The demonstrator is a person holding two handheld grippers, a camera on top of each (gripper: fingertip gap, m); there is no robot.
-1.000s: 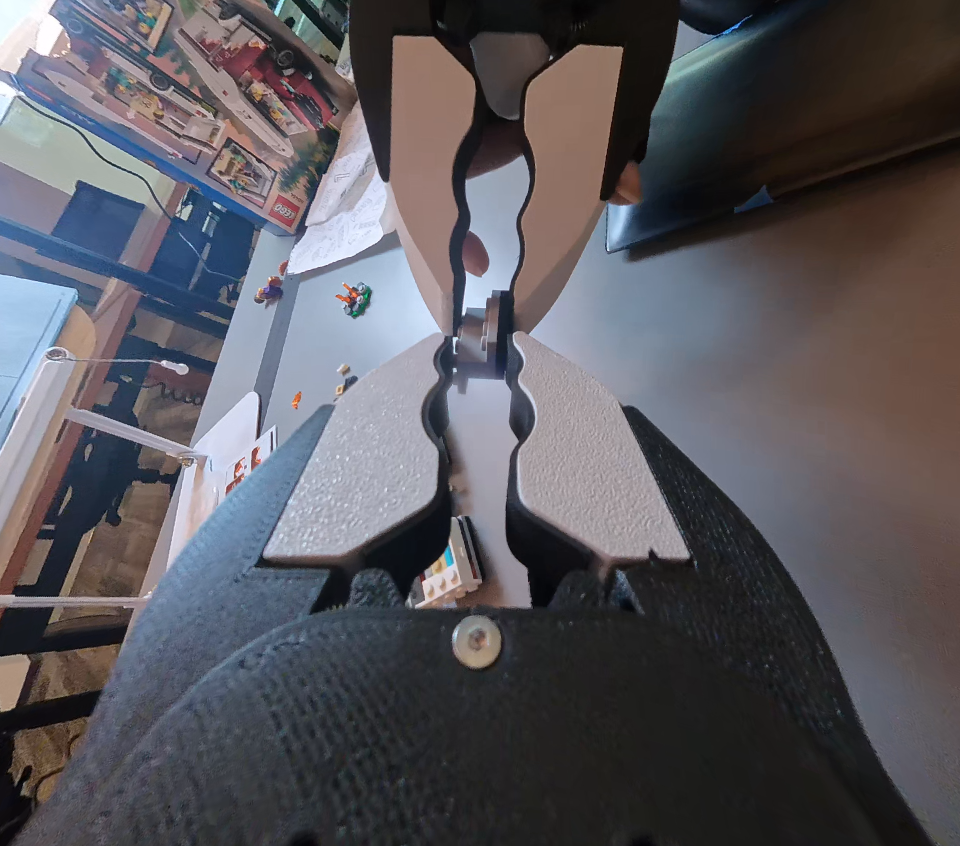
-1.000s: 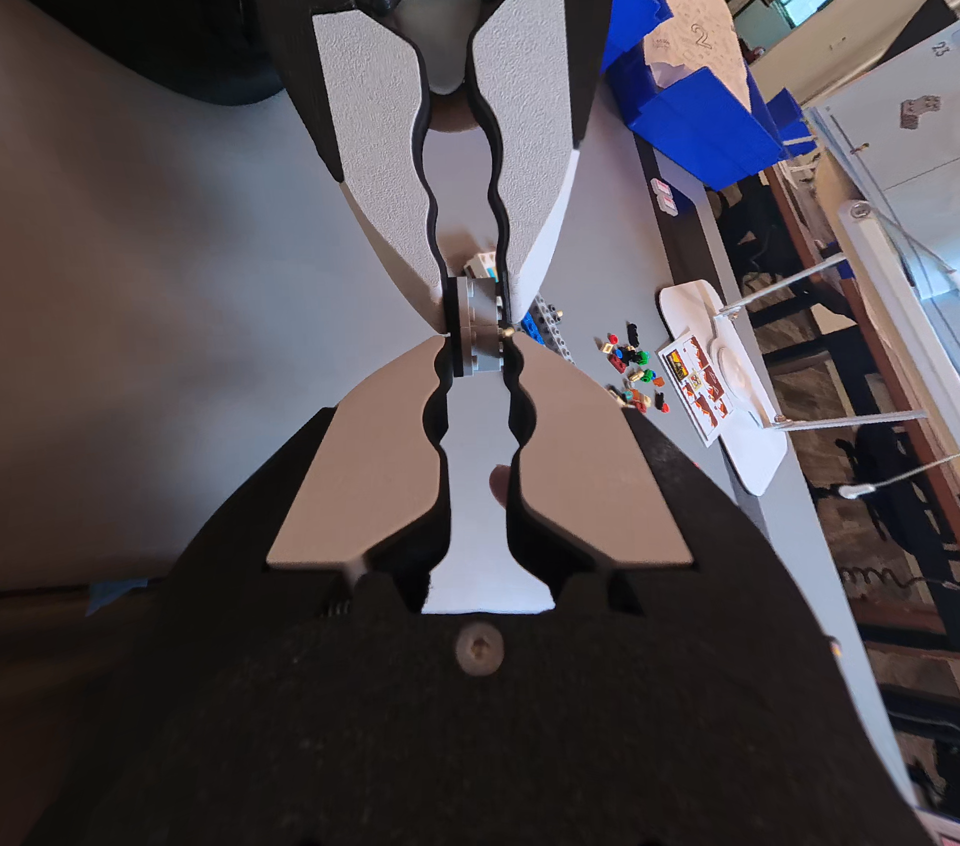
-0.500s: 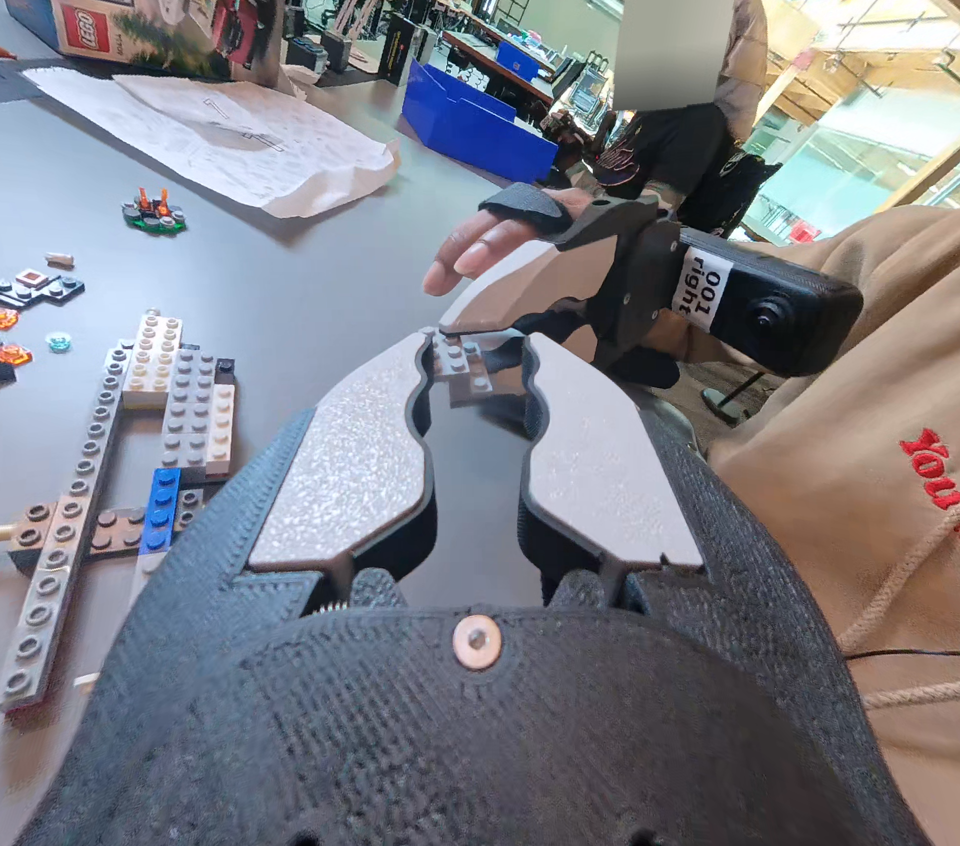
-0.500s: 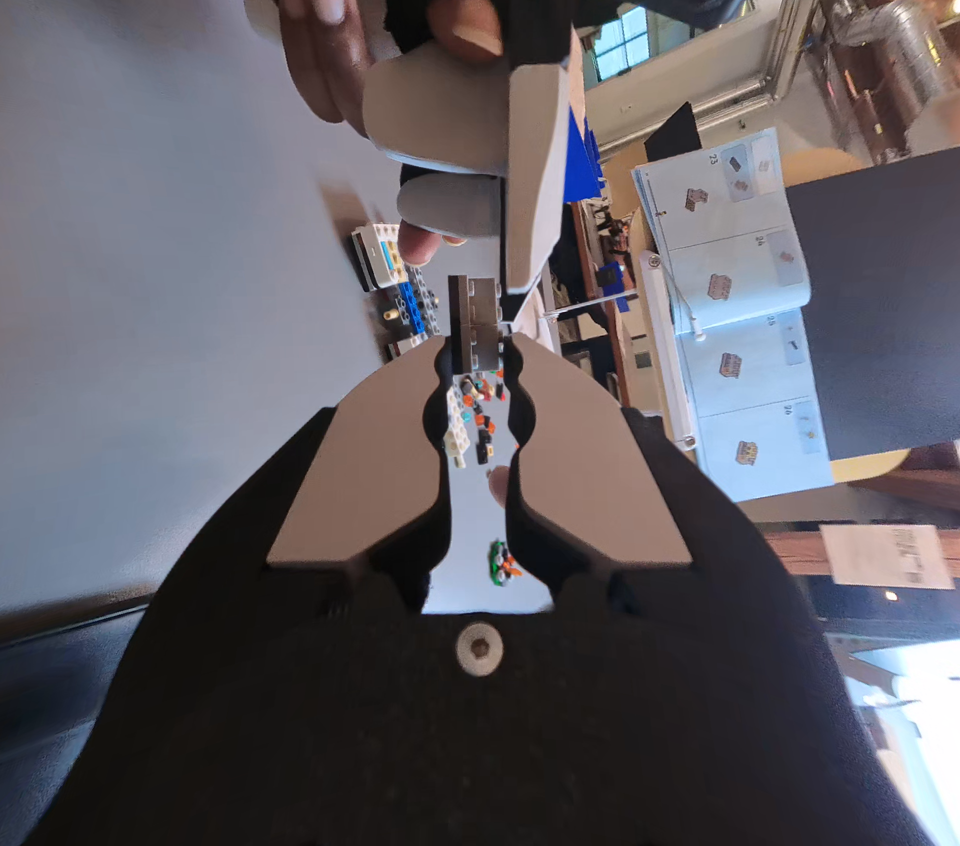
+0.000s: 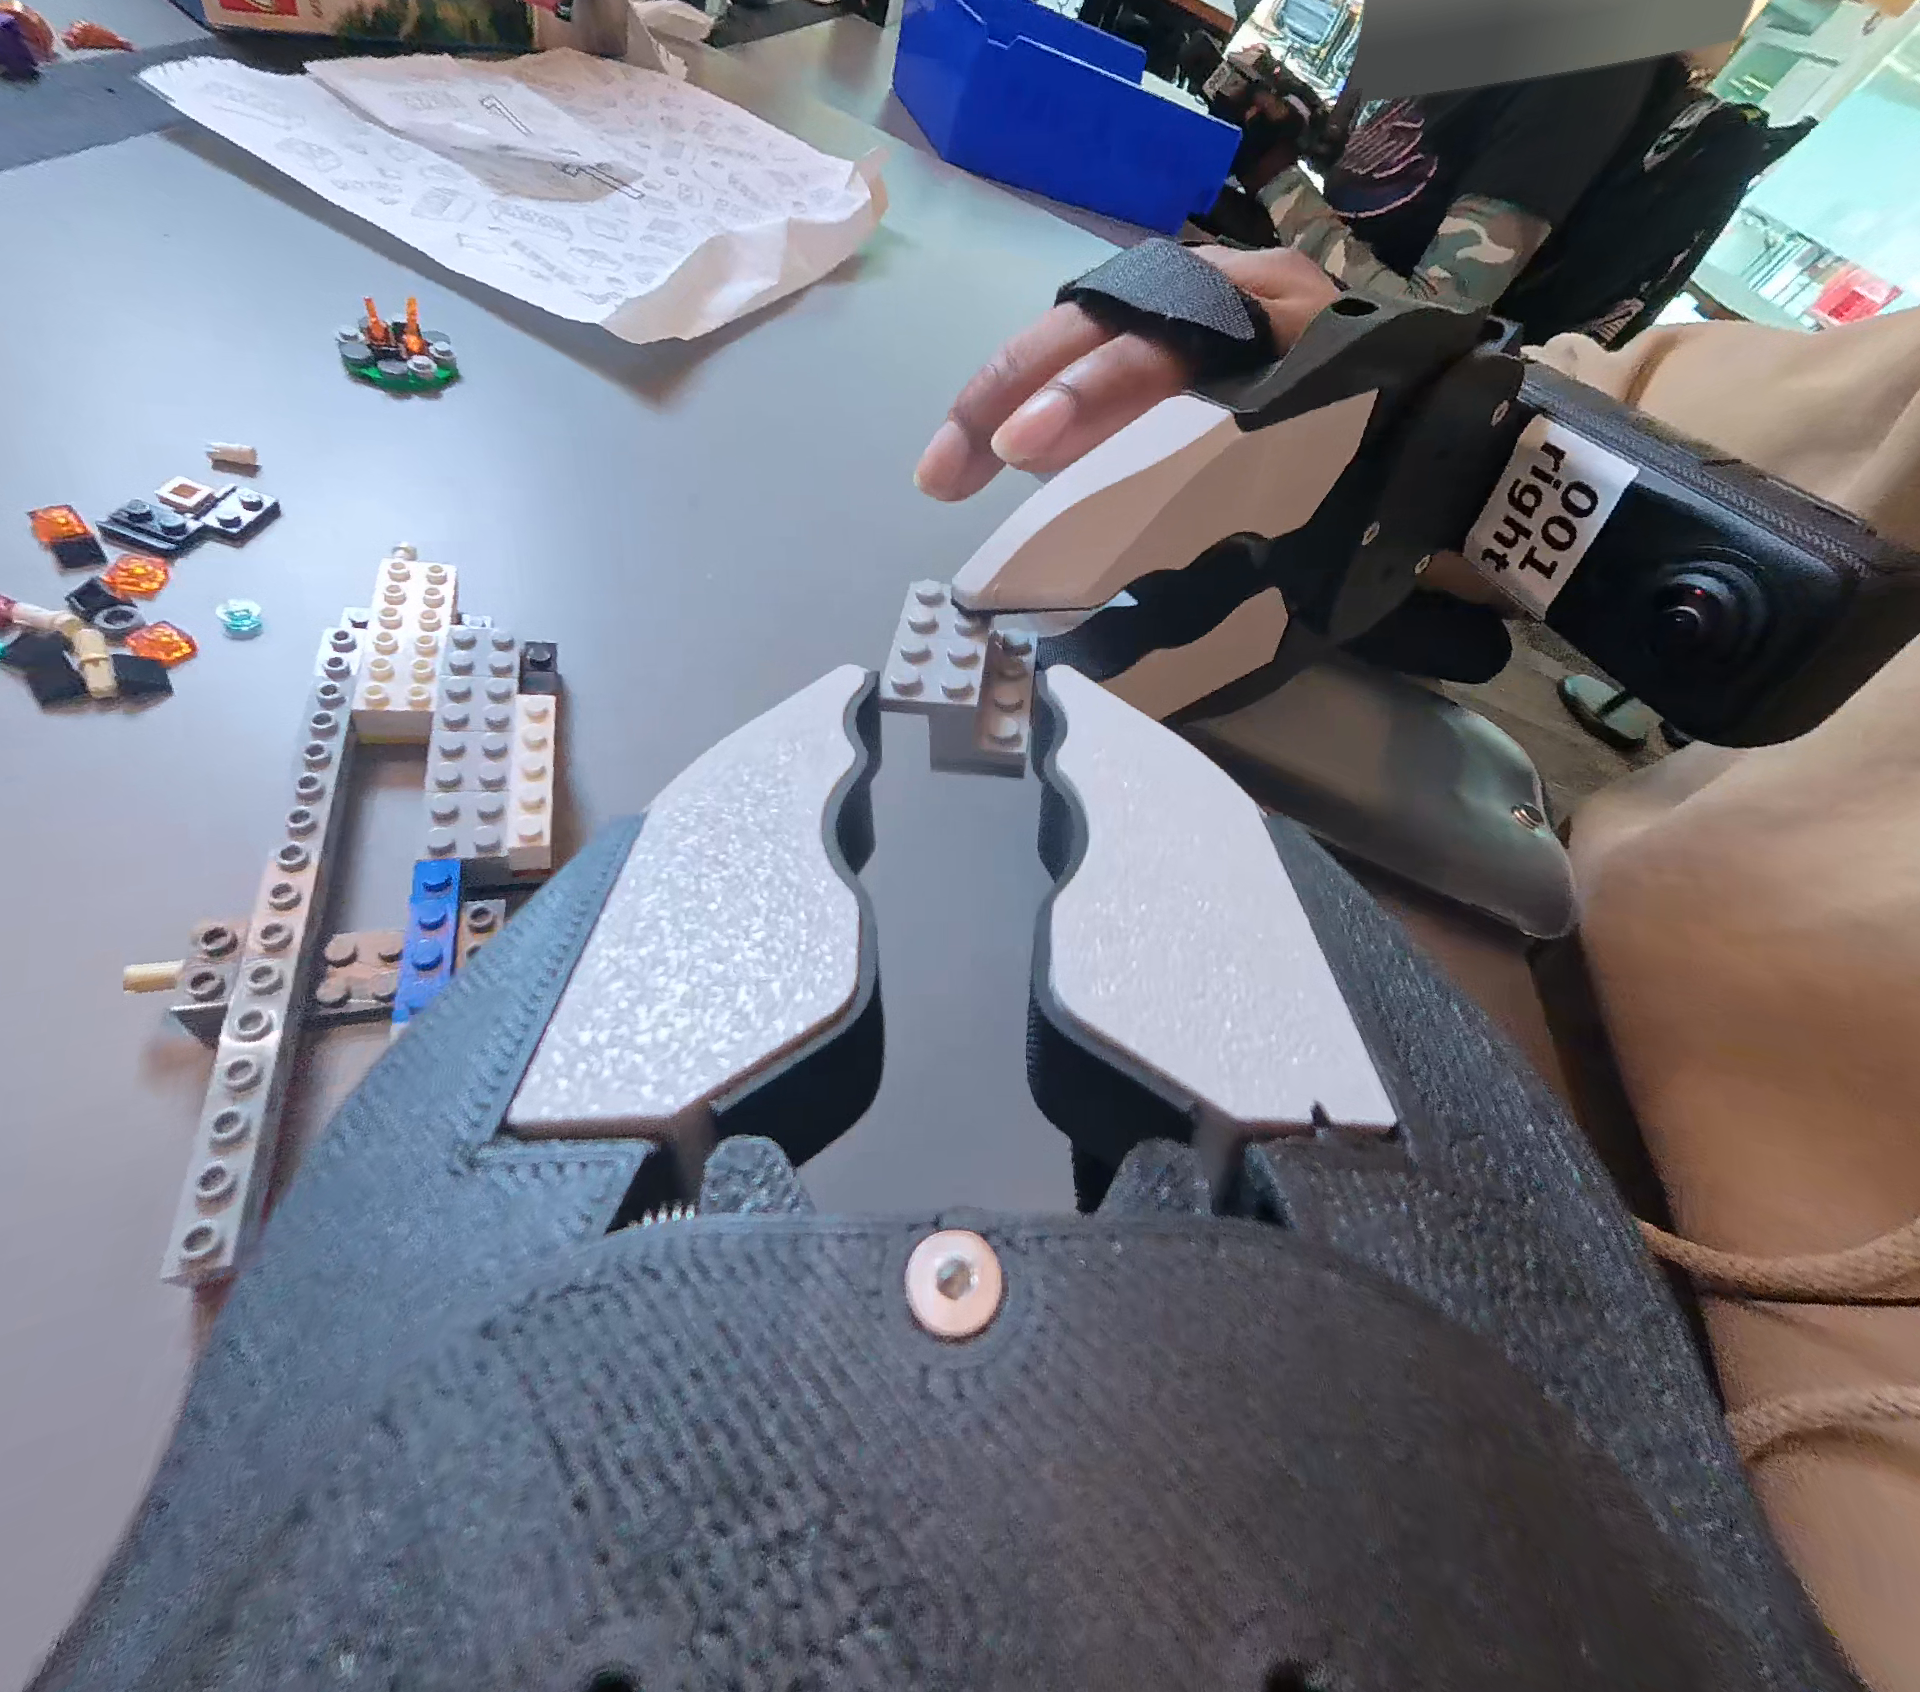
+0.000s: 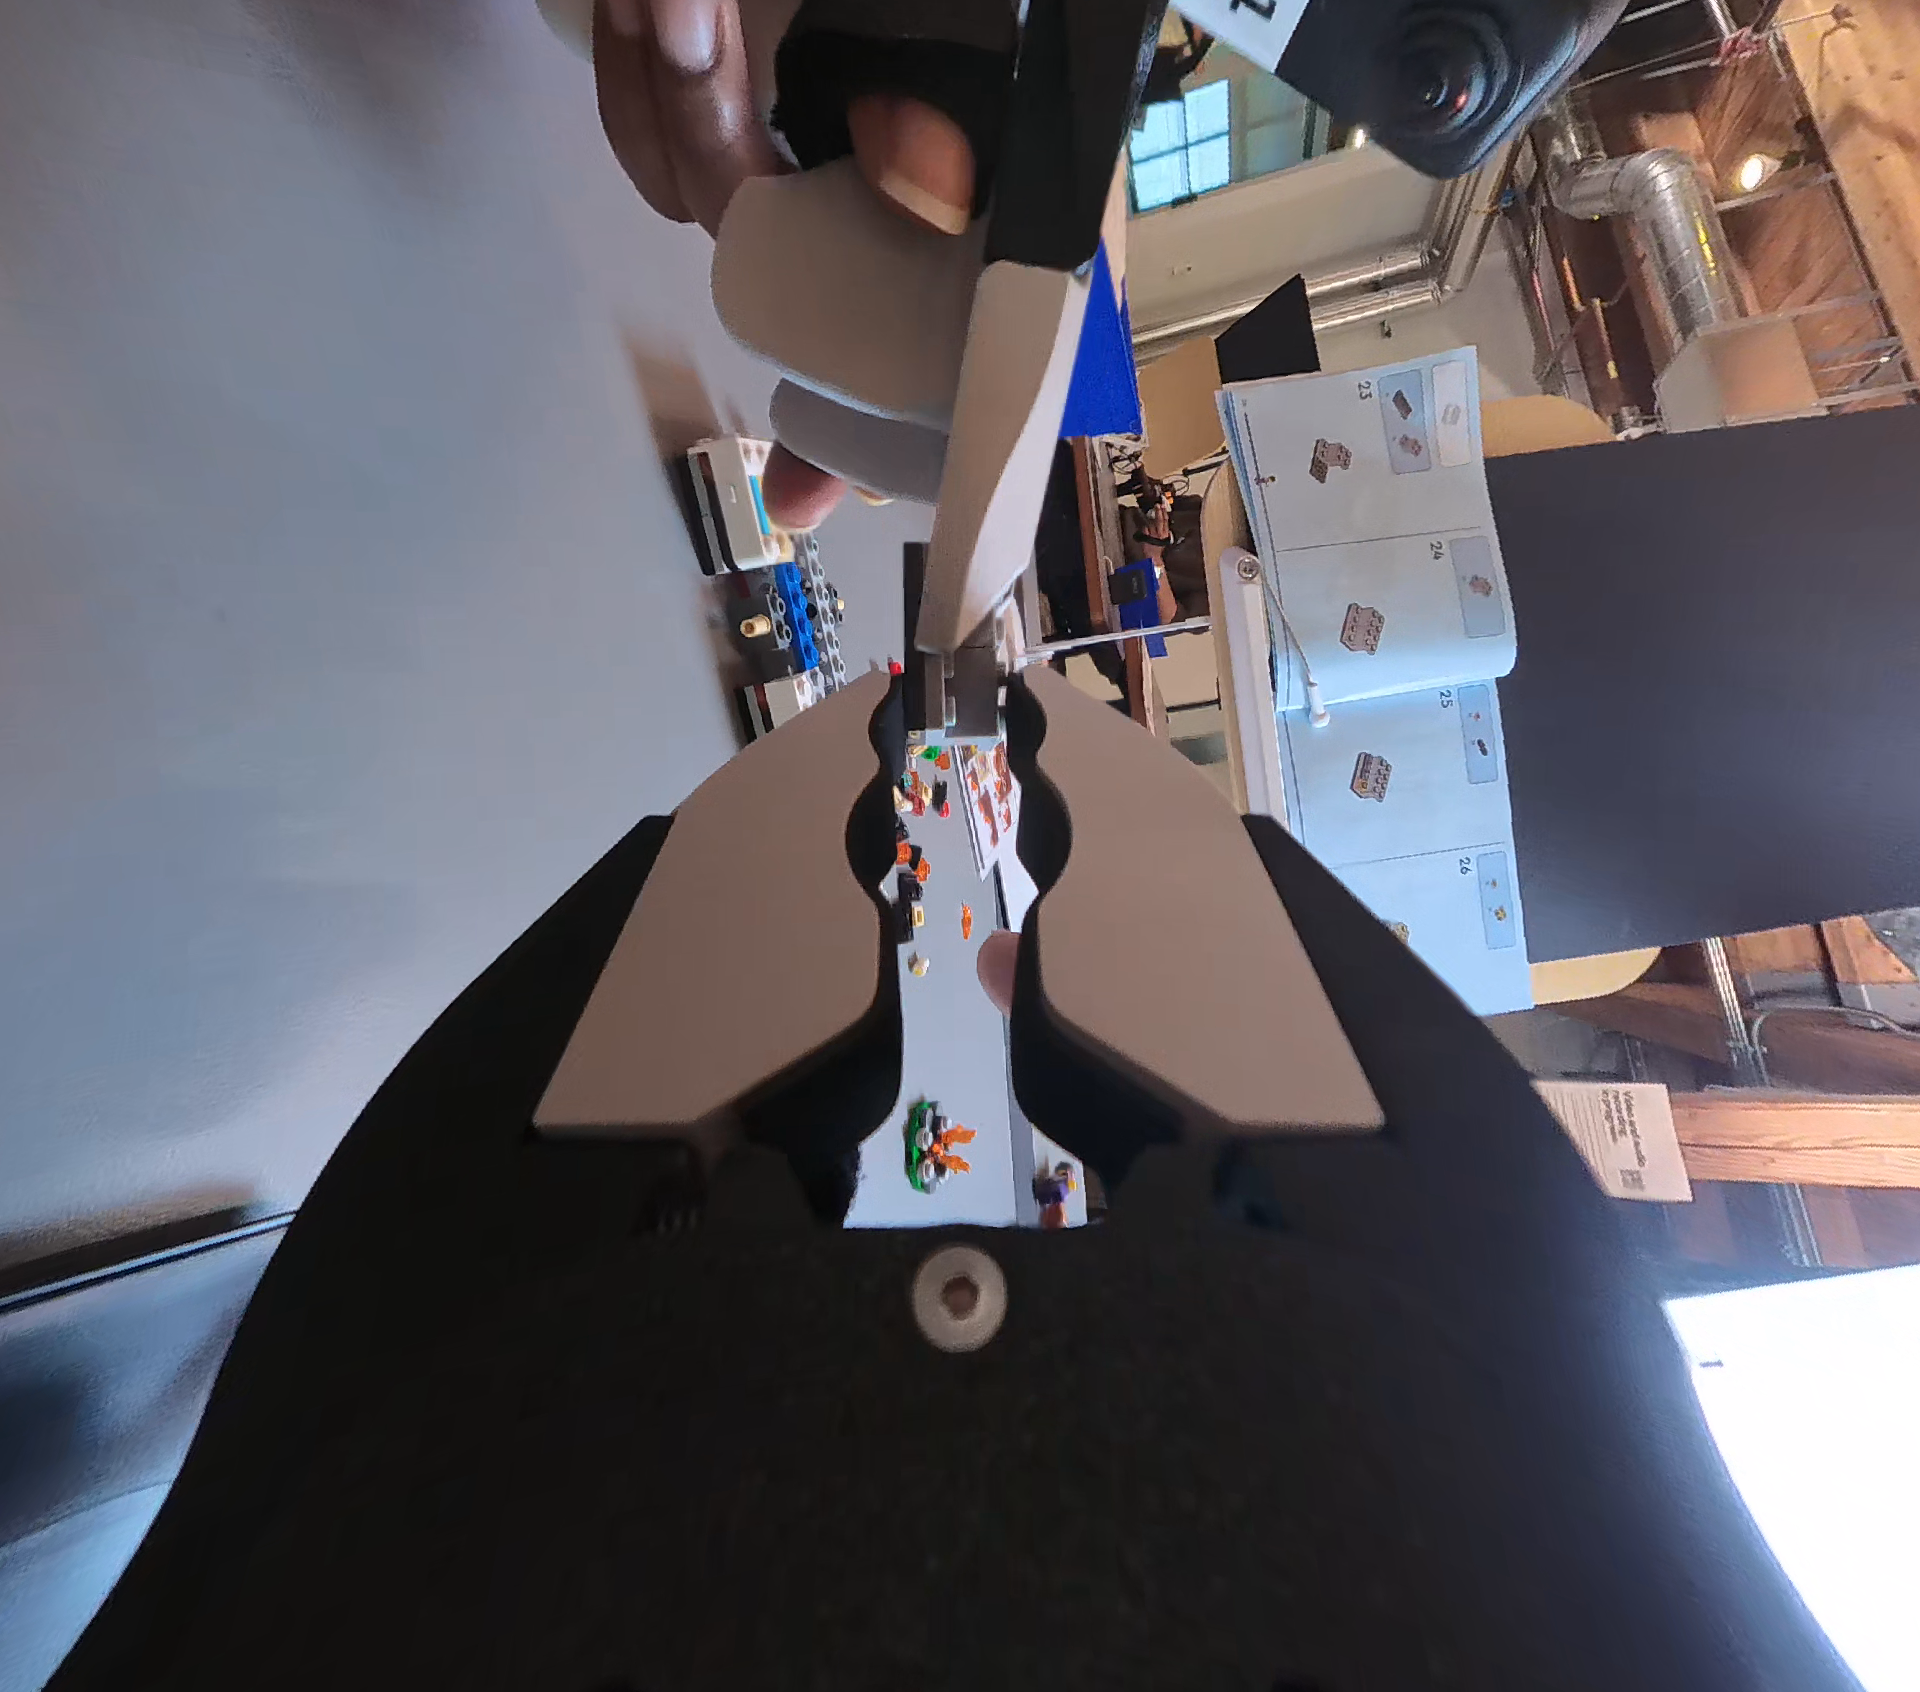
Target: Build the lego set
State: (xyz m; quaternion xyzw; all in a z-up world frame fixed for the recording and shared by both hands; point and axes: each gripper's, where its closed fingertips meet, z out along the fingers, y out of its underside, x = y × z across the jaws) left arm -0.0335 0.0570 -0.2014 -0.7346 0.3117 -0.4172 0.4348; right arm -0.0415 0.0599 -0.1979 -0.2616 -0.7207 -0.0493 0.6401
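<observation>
Both tools grip one small grey brick assembly [image 5: 961,678] in the air above the grey table [image 5: 665,489], near the person's body: the left gripper [image 5: 954,686] is closed on its two sides, and the right gripper [image 5: 992,603] pinches it top and bottom at the far corner. The step in hand looks like pressing or re-seating a plate, so the left gripper should hold square while the right squeezes straight along the studs, not twisting. The long partial build [image 5: 343,821] lies well apart to the left.
</observation>
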